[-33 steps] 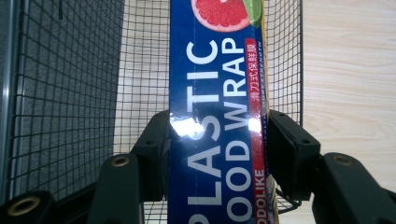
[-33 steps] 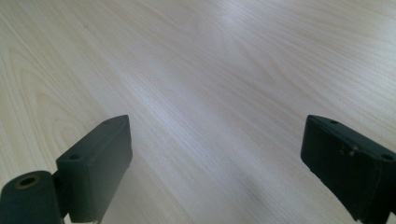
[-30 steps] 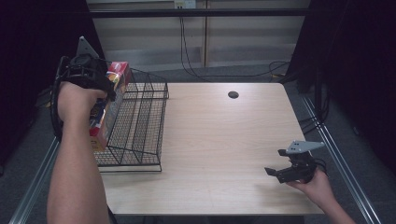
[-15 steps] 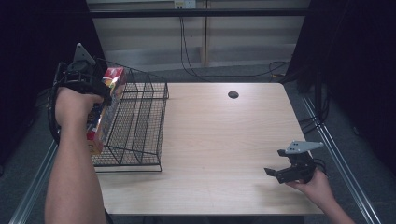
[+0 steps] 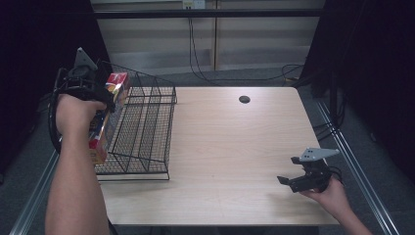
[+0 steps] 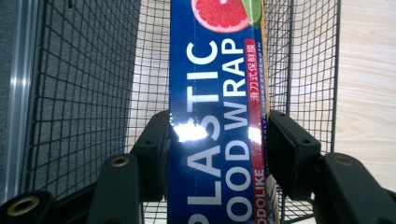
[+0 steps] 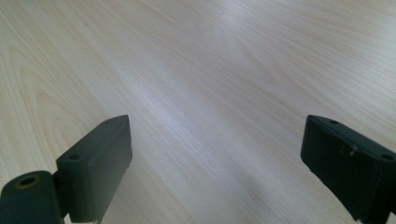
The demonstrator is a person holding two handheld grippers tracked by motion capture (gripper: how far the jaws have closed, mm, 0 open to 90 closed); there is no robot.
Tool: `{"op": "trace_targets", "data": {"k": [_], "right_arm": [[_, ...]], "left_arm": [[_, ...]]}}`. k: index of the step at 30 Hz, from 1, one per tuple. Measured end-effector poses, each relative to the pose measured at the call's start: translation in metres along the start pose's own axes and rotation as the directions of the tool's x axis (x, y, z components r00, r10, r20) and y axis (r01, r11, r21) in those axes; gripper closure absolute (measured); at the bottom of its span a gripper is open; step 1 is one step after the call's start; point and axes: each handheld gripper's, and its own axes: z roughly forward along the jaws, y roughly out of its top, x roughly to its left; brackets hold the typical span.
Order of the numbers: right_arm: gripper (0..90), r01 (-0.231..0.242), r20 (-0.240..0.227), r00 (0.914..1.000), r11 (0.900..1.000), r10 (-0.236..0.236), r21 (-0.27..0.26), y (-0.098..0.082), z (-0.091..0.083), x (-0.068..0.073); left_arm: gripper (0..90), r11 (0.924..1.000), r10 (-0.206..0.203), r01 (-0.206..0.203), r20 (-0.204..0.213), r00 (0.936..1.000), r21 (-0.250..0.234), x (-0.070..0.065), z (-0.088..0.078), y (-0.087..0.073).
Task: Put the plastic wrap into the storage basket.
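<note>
Plastic food wrap, in a long blue box (image 6: 215, 116) printed with white lettering and a pink grapefruit slice at its far end, sits clamped between the two black fingers (image 6: 154, 149) of the left gripper (image 5: 93, 90). In the left gripper view the fingers press on both long sides of the box near its lower half, and the box runs straight up the middle of the picture. In the high view the box (image 5: 105, 115) is held at the left edge of the table, lengthwise and tilted, its red-topped end pointing away from the person, right against the left side of a black wire basket (image 5: 147, 127). The basket's mesh shows behind and on both sides of the box in the left gripper view, so the box lies over or just inside the basket; whether it touches the wire I cannot tell.

The basket stands on the left part of a pale wooden table (image 5: 230, 147), which has a small dark round hole (image 5: 244, 99) near its far edge.

Well apart, at the table's near right corner, the right gripper (image 5: 296, 178) hovers low over bare wood, its fingers (image 7: 98, 158) spread wide with nothing between them.
</note>
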Motion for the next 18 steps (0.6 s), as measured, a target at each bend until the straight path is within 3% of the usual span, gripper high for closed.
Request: {"op": "trace_targets", "data": {"k": [6, 11, 13, 18], "right_arm": [[8.9, 0.004, 0.000, 1.0000, 1.000, -0.004, 0.002, 0.000, 0.001, 0.000], [8.9, 0.007, 0.001, 1.0000, 1.000, -0.007, 0.002, 0.000, 0.001, 0.000], [8.9, 0.008, 0.000, 1.0000, 1.000, -0.008, 0.003, 0.000, 0.001, 0.000], [8.9, 0.013, 0.002, 0.9999, 1.000, -0.013, 0.002, 0.000, 0.001, 0.001]], "left_arm": [[46.4, 0.9996, -0.025, 0.025, 0.000, 0.9997, 0.011, 0.003, 0.005, -0.002], [46.3, 0.9998, -0.017, 0.017, -0.015, 0.9997, 0.014, 0.005, 0.007, -0.002], [46.3, 0.9992, -0.036, 0.036, -0.008, 0.9993, 0.017, 0.006, 0.010, -0.003], [46.1, 0.9991, -0.038, 0.038, -0.015, 0.9992, 0.021, 0.009, 0.014, -0.004]]}}
